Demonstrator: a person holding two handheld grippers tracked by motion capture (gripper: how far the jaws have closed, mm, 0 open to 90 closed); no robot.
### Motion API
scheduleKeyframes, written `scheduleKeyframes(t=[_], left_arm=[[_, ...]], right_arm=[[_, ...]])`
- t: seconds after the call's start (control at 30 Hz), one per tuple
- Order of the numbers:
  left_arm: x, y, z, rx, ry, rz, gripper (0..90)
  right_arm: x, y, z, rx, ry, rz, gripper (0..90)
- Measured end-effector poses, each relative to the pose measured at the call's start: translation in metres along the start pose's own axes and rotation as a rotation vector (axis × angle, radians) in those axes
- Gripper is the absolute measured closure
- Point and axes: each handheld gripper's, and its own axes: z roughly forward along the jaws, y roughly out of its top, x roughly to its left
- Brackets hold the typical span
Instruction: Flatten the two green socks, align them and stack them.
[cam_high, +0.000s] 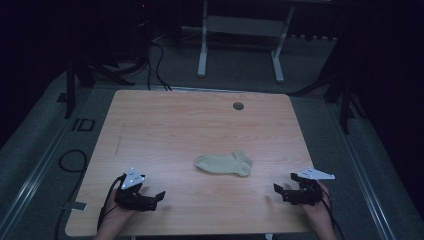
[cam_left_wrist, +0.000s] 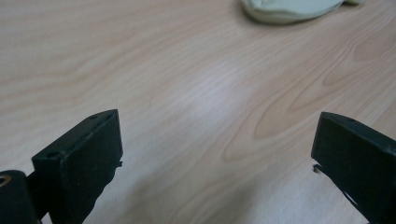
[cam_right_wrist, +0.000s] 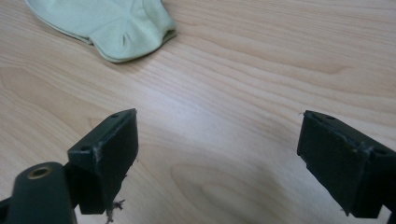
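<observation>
Sock (cam_high: 223, 164) is lying flat near the middle of the wooden tabletop (cam_high: 200, 120), pale yellow-green, its length running left to right. You are holding the left claw (cam_high: 156, 197) low over the near left part of the tabletop, and the right claw (cam_high: 281, 189) low over the near right part, each pointing inward toward the sock and well apart from it. Both claws are standing wide, nothing between their jaws but bare wood. In the left gripper view the sock (cam_left_wrist: 292, 9) is showing at the top edge, ahead and to the right of the jaws. In the right gripper view the sock (cam_right_wrist: 107, 25) is lying at the upper left, its opening facing the jaws. A round hole (cam_high: 238, 106) is sitting near the far edge of the tabletop.
</observation>
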Motion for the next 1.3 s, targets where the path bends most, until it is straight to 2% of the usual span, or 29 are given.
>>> scheduleKeyframes(t=[0.1,0.17,0.23,0.37,0.7,0.8,0.9,0.93,1.0,1.3], left_arm=[[0.004,-0.006,-0.005,-0.011,0.011,-0.017,2.2],[0.008,-0.010,-0.010,-0.022,0.020,-0.033,2.2],[0.011,-0.013,-0.013,-0.025,0.031,-0.035,2.2],[0.017,-0.017,-0.021,-0.037,0.052,-0.055,2.2],[0.029,-0.031,-0.039,-0.080,0.115,-0.115,2.2],[0.035,-0.033,-0.046,-0.091,0.155,-0.140,2.2],[0.042,-0.036,-0.052,-0.104,0.192,-0.174,2.2],[0.042,-0.036,-0.052,-0.104,0.192,-0.174,2.2],[0.046,-0.039,-0.057,-0.115,0.232,-0.193,2.2],[0.050,-0.045,-0.060,-0.145,0.354,-0.223,2.2]], right_arm=[[-0.001,-0.007,-0.006,-0.028,-0.027,-0.004,12.6],[-0.004,-0.011,-0.010,-0.040,-0.053,0.015,12.7],[-0.006,-0.016,-0.014,-0.046,-0.063,0.039,12.7],[-0.011,-0.023,-0.020,-0.051,-0.079,0.057,12.7],[-0.021,-0.032,-0.036,-0.101,-0.128,0.126,12.6],[-0.024,-0.033,-0.040,-0.120,-0.142,0.144,12.6],[-0.026,-0.034,-0.041,-0.137,-0.156,0.134,12.7],[-0.026,-0.034,-0.041,-0.137,-0.156,0.134,12.7],[-0.028,-0.035,-0.041,-0.135,-0.170,0.138,12.7],[-0.032,-0.037,-0.039,-0.153,-0.229,0.150,12.6]])
